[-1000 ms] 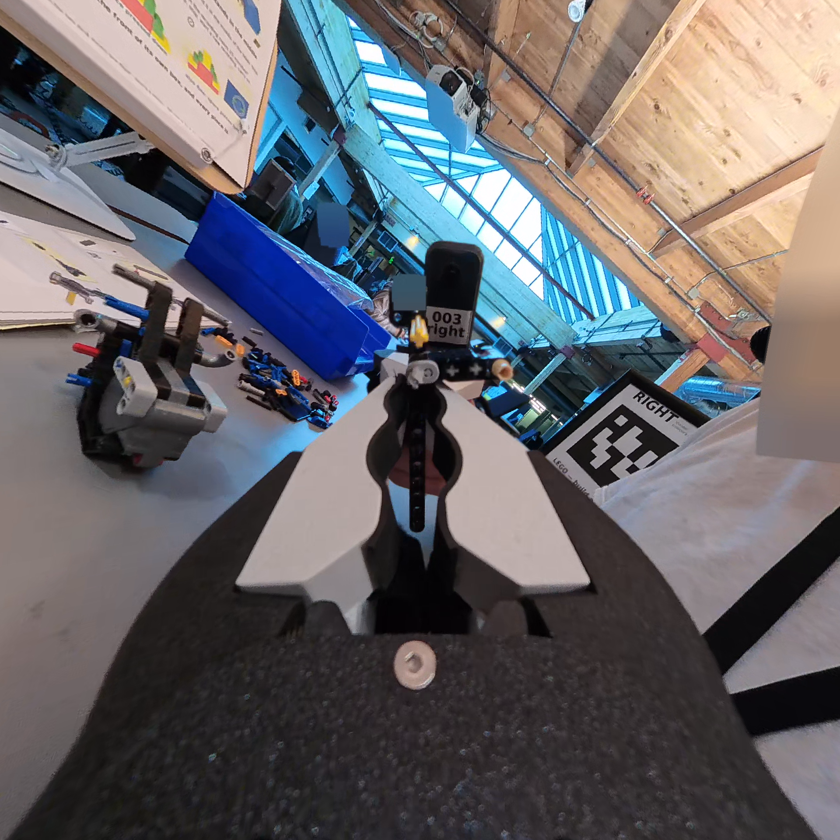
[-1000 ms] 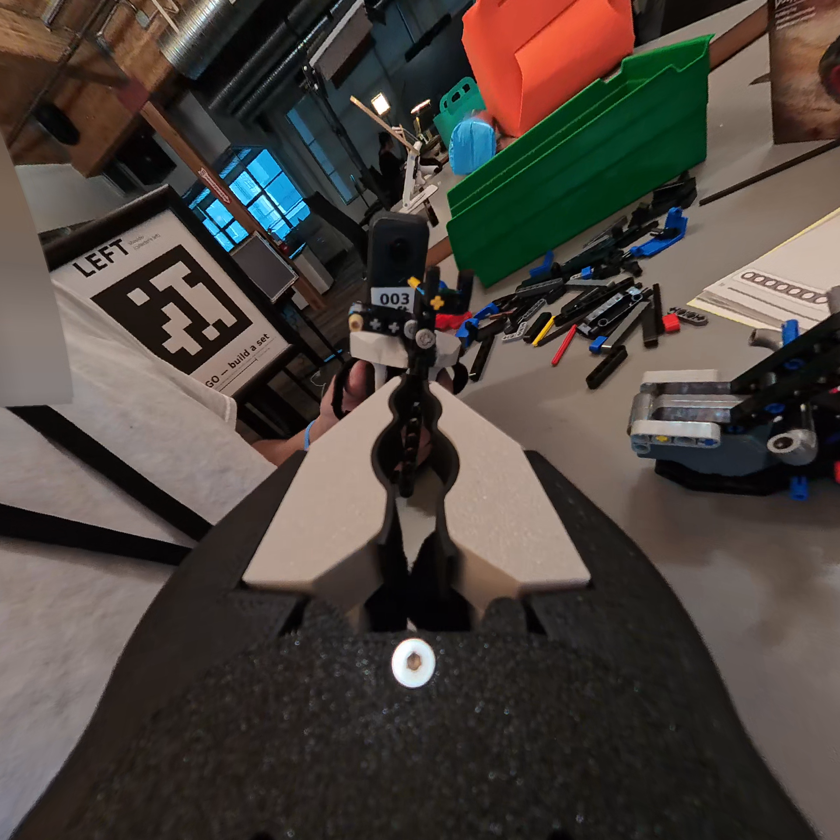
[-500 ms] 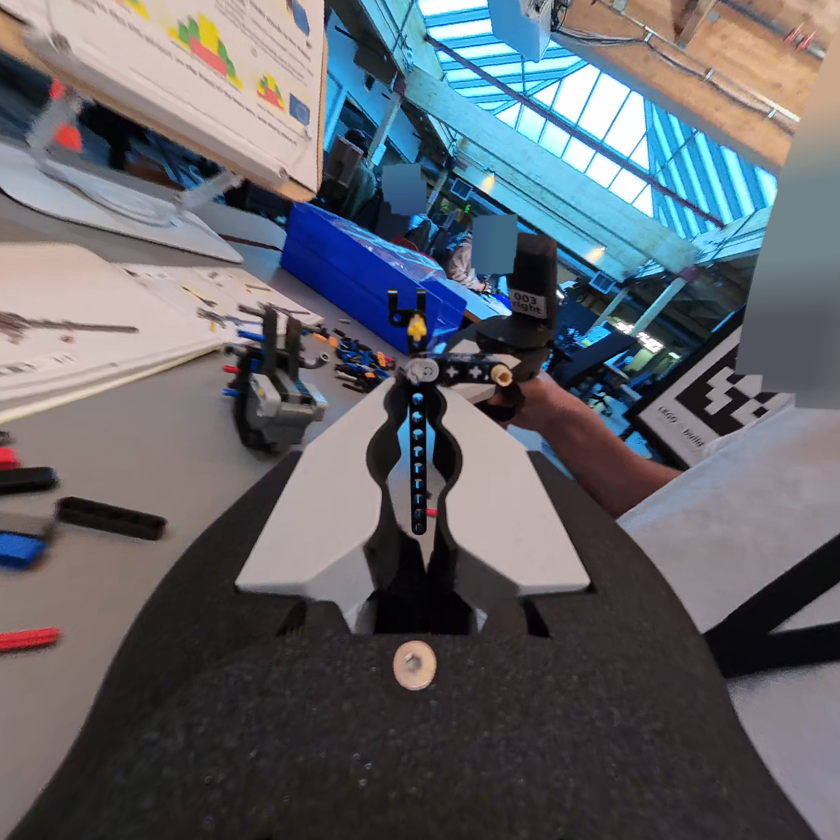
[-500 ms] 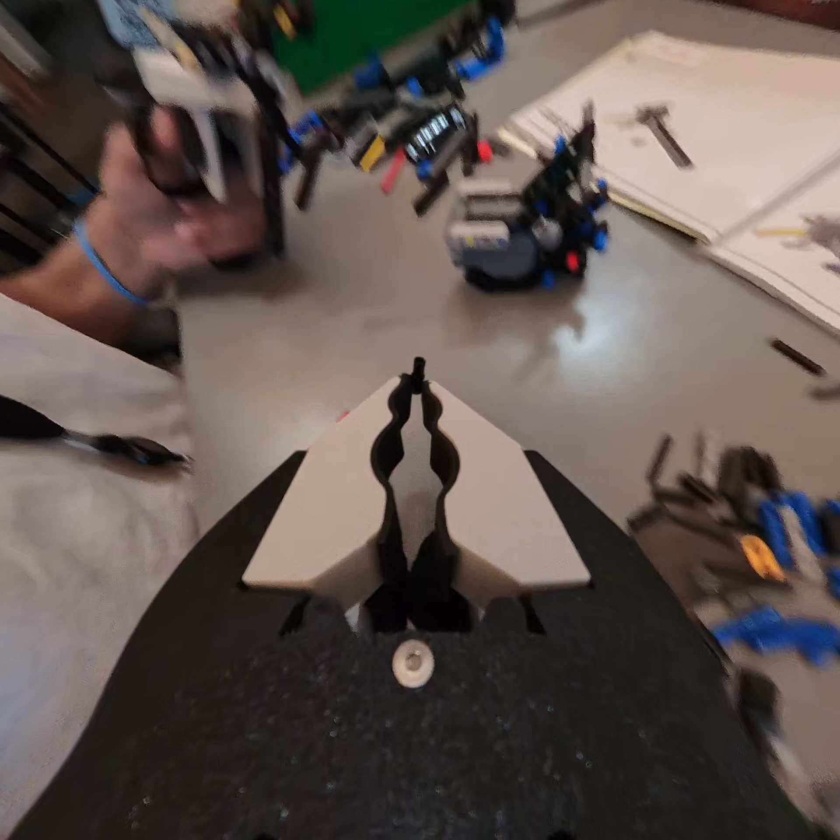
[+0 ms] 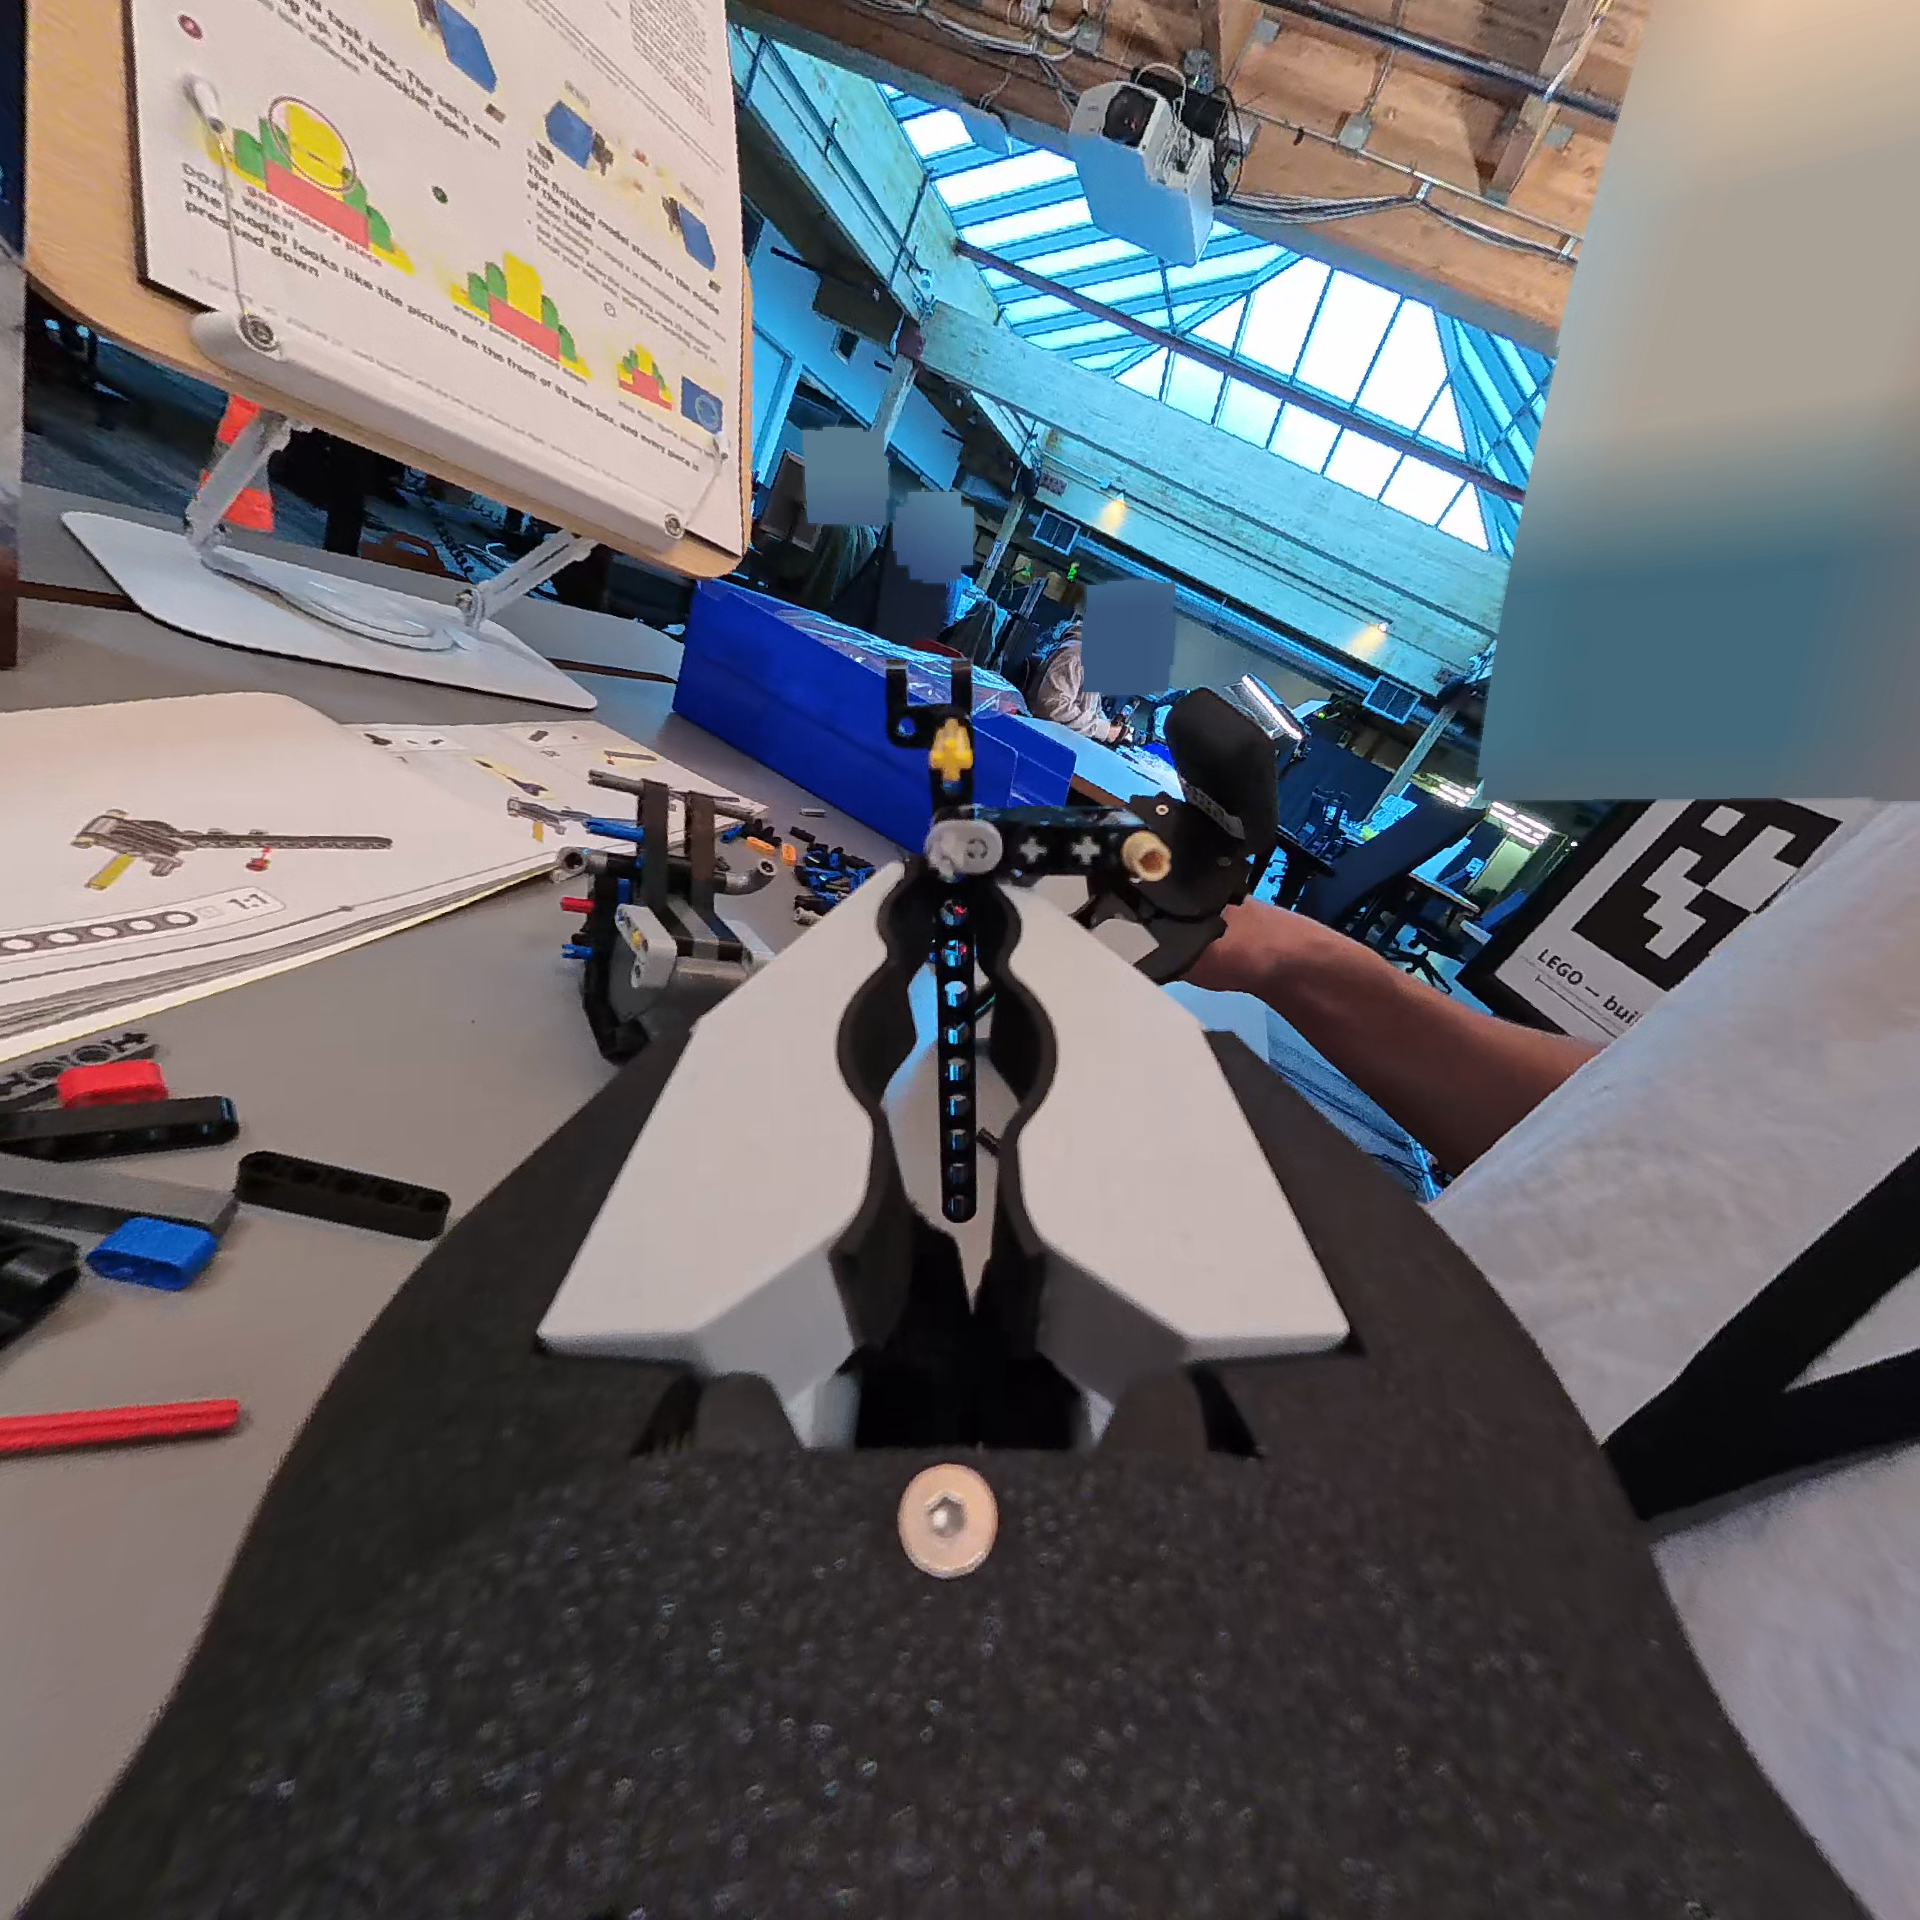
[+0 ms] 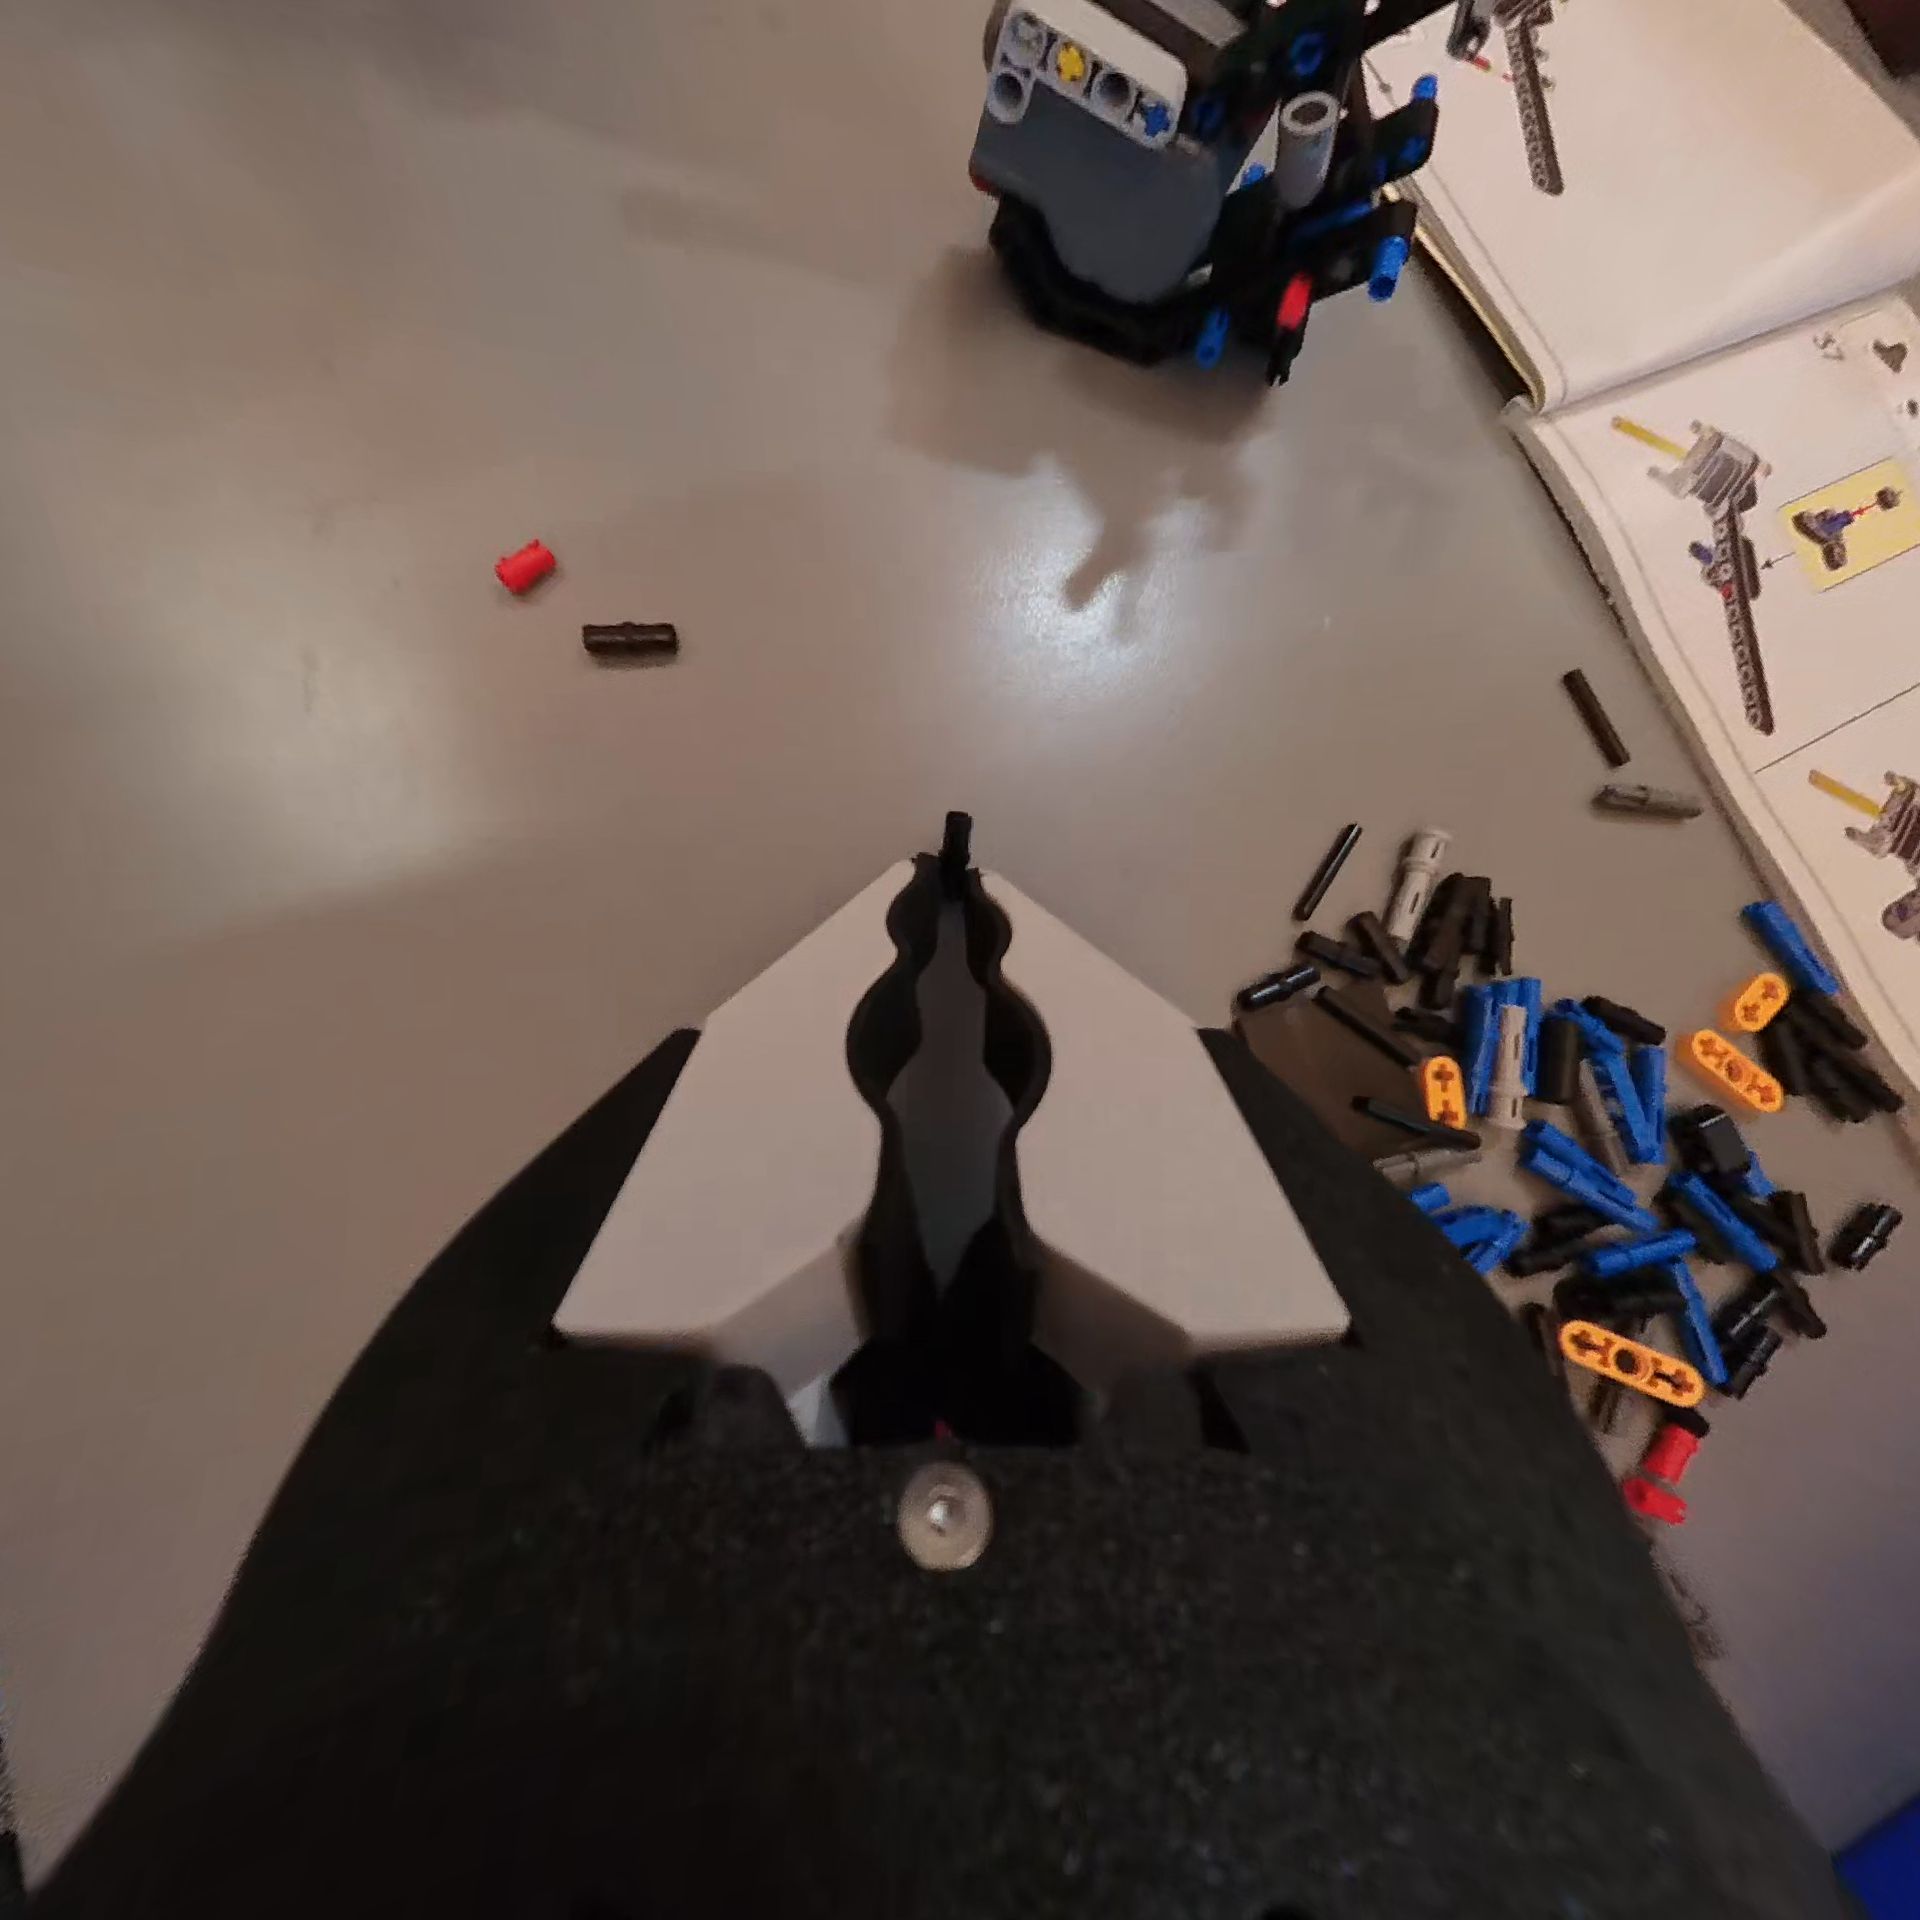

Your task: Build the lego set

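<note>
Over a mostly bare grey table (image 6: 416,727), left gripper (image 5: 956,894) pinches a black beam (image 5: 956,1060), right gripper (image 6: 954,868) nips a tiny black pin (image 6: 956,836).

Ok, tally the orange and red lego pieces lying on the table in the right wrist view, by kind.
Orange short beams: 4
Red bush: 1
Red pin: 1
Total: 6
</note>
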`<state>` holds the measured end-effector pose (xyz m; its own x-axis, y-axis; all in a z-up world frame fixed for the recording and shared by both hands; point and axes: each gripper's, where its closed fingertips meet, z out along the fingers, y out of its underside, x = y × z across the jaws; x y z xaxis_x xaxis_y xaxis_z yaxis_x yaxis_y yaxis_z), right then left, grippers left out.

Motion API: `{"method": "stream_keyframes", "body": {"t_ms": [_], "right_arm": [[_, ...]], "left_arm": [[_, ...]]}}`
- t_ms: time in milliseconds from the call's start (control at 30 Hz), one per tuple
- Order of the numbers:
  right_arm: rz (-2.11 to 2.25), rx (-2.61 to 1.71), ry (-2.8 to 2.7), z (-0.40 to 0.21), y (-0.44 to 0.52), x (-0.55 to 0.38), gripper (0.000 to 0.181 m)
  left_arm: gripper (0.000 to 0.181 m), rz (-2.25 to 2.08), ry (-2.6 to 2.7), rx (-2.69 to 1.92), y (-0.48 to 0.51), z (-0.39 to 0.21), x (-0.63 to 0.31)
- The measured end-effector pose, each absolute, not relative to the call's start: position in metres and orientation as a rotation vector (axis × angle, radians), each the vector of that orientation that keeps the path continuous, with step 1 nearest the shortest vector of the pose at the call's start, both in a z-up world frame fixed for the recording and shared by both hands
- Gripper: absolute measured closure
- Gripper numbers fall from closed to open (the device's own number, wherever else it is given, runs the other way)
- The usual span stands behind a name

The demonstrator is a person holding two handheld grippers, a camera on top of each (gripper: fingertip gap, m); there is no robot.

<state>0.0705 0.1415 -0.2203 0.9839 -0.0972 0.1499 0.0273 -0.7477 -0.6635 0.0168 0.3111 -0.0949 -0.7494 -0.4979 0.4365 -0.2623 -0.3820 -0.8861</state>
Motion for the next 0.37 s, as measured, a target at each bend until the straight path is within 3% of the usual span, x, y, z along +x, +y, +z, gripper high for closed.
{"method": "stream_keyframes", "body": {"t_ms": [233, 367], "right_arm": [[-0.206, -2.434, 0.026, -0.215, 0.146, 0.070, 0.178], [-0.159, -2.348, -0.125, -0.179, 0.182, 0.044, 0.178]], "left_arm": [[0.176, -2.270, 1.658, -1.058, 0.311, -0.097, 0.019], [0.176, -2.202, 1.699, -1.114, 0.305, -0.104, 0.024]]}}
